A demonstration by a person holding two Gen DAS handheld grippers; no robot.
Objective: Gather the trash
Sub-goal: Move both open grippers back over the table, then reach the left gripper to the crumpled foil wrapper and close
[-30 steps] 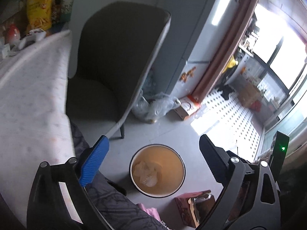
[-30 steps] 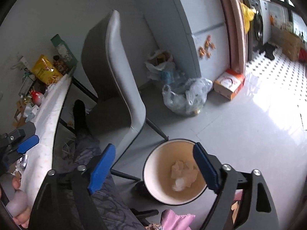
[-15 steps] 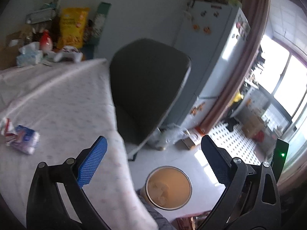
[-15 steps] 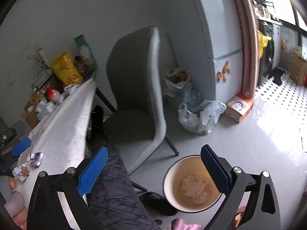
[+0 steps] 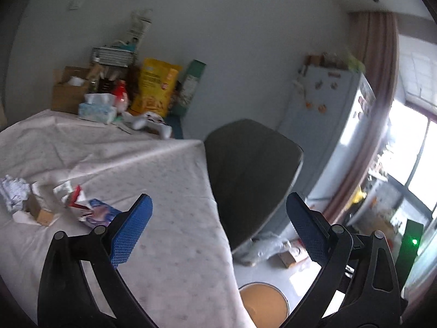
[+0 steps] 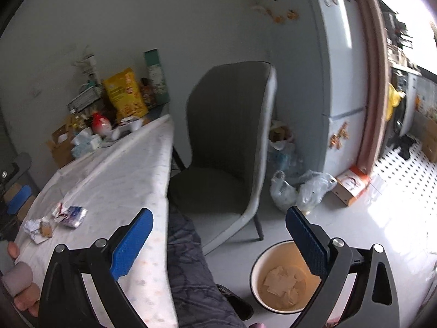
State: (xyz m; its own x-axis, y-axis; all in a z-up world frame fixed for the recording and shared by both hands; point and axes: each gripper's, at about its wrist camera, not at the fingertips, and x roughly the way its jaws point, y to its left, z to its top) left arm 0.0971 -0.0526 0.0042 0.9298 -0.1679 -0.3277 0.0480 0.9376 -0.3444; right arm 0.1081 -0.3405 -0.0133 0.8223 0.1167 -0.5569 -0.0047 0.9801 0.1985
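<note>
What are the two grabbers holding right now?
Nothing. The left gripper and right gripper both stand open and empty; the wrappers lie on the table.

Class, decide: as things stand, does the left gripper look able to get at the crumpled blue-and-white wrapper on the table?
Probably yes: the left gripper is open and empty, and nothing stands before the crumpled blue-and-white wrapper.

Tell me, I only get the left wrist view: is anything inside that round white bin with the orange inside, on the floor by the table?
Observer: Yes. In the right wrist view, the round white bin holds pale crumpled paper pieces.
Operator: Is the right gripper carrying anything?
Observer: No. The right gripper has its jaws wide open with nothing between them.
Operator: Anything lying near the bin?
Observer: What looks like a dark shoe lies on the floor close beside it, on its left in that picture.
</note>
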